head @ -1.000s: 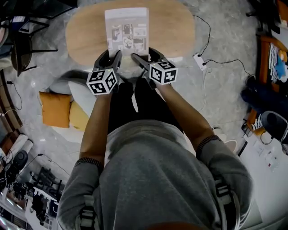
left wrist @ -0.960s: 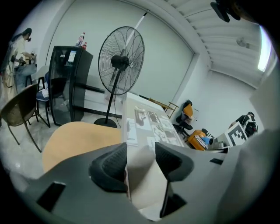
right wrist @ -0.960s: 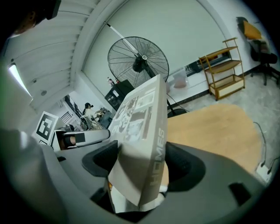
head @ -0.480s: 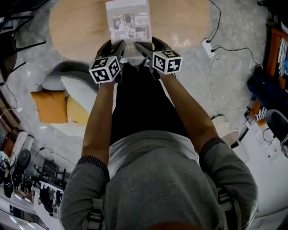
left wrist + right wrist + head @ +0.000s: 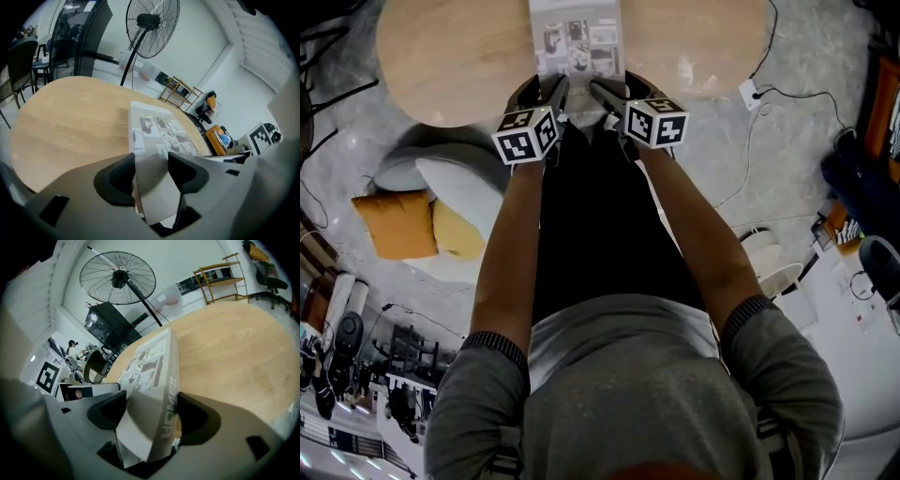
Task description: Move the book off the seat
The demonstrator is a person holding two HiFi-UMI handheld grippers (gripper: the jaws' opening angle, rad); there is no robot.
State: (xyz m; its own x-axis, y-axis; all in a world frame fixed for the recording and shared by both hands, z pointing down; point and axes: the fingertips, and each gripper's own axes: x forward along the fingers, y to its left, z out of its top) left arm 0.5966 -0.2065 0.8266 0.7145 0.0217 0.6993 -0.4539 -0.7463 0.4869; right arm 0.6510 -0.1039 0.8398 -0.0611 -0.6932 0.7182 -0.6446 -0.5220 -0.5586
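Over the last second, the pale round-ended wooden table (image 5: 450, 56) slid further up the head view. The grey magazine-style book with the photo-grid cover (image 5: 577, 37) travelled with it, flat on the tabletop. Both grippers stayed at its near end.

The left gripper (image 5: 151, 171) widened its jaws in that interval. The book's near corner sat between them, and a sliver of gap showed low beside one pad, so this grip read as slackened rather than clamped. The right gripper (image 5: 152, 416) kept its jaws closed on the opposite corner, one pad on the cover and the other beside the lettered spine.

The book lay well apart from the grey cushioned seat with the orange and yellow pillows (image 5: 441, 183) at lower left. Judged from this layout, the transfer off the seat was effectively complete and the release stage had begun. The remaining action would likely be loosening the right grip and backing both grippers away without dragging the book off the table edge.
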